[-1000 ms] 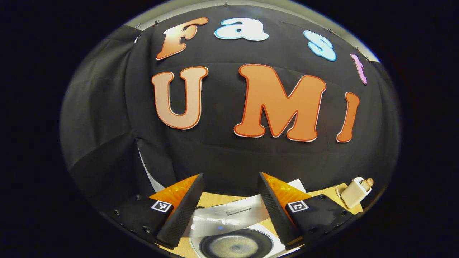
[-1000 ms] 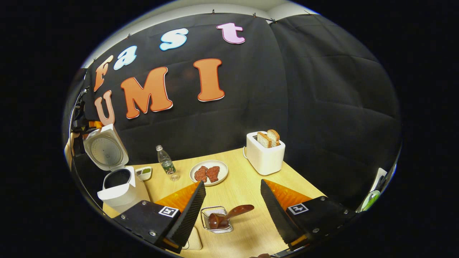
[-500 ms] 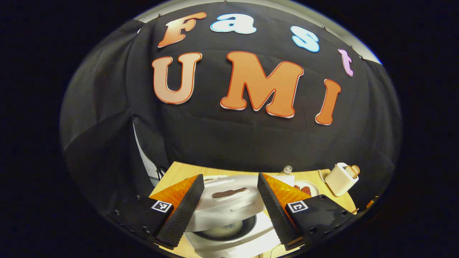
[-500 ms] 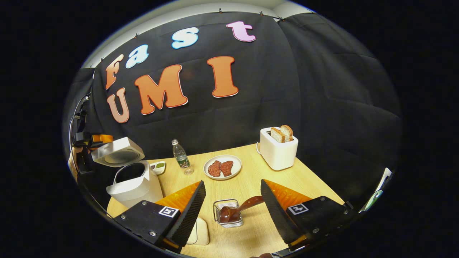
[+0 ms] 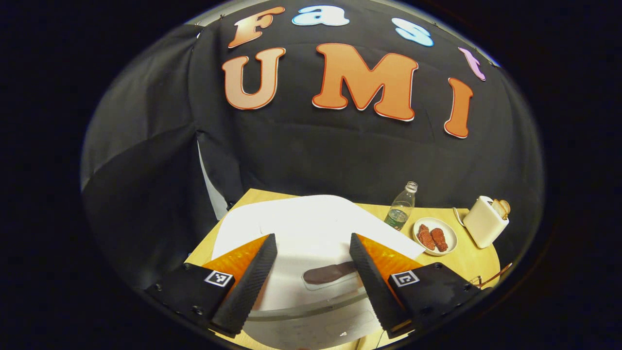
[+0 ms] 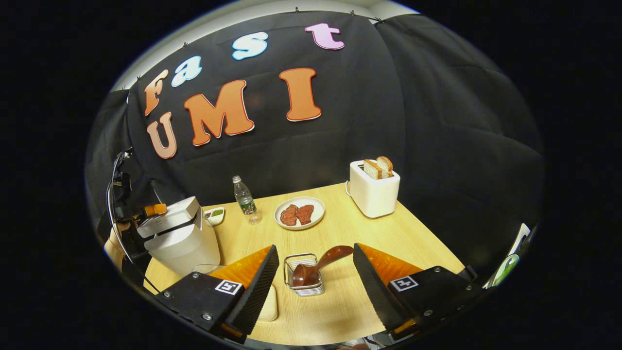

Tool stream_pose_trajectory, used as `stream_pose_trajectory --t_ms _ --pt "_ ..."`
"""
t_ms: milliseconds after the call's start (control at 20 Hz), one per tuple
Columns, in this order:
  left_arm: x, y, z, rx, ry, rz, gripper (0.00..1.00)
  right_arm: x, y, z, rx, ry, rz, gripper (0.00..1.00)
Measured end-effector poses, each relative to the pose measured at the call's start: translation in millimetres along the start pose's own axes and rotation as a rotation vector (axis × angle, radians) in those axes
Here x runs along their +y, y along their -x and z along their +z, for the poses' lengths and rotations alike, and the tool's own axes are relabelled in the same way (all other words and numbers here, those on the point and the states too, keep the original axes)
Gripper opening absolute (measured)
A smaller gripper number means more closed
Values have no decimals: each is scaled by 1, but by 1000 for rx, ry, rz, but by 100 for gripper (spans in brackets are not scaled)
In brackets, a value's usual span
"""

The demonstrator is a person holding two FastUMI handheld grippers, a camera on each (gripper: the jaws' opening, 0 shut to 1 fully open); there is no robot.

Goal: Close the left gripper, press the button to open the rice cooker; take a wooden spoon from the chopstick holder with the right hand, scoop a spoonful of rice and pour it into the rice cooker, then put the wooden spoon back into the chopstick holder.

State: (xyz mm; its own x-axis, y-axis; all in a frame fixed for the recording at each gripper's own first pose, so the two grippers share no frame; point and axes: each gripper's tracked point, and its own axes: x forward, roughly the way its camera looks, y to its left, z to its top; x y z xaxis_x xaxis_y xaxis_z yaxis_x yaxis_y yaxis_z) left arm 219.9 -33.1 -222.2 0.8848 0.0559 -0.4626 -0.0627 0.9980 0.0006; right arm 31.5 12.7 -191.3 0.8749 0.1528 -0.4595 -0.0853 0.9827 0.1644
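Note:
The white rice cooker (image 6: 177, 238) stands at the table's left edge, its lid (image 5: 311, 228) lowered with only a thin dark gap showing along the side. A dark oval button (image 5: 330, 273) sits near the lid's front. My left gripper (image 5: 312, 238) is open right above the lid, with one orange finger seen at the lid's top (image 6: 155, 210). The brown wooden spoon (image 6: 316, 265) lies tilted in the wire chopstick holder (image 6: 303, 281). My right gripper (image 6: 316, 247) hangs open just above it, holding nothing.
A water bottle (image 6: 244, 198), a plate of meat (image 6: 299, 214) and a white toaster with bread (image 6: 373, 187) stand at the back. A small dish (image 6: 214, 214) sits behind the cooker. A pale rounded container (image 6: 268, 304) is half hidden under my right gripper's left finger.
The cooker lid has swung down from upright to almost shut, and my left gripper has come down with it. The right gripper has barely shifted above the holder.

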Motion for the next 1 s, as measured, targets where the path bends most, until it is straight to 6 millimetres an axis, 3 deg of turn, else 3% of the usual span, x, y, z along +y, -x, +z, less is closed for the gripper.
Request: stream_pose_trajectory --t_ms 300,650,800,1000 --pt "-1 -10 -37 39 -22 41 100 -14 -3 -6 14 -27 -19 95" --pt "-4 -12 -32 13 -79 26 100 -9 -3 -11 20 -22 -5 95" --pt "0 6 -32 70 -30 12 100 -10 3 16 -32 -10 -11 95" --pt "3 59 13 -10 15 -56 100 -8 11 62 -128 35 -22 95"
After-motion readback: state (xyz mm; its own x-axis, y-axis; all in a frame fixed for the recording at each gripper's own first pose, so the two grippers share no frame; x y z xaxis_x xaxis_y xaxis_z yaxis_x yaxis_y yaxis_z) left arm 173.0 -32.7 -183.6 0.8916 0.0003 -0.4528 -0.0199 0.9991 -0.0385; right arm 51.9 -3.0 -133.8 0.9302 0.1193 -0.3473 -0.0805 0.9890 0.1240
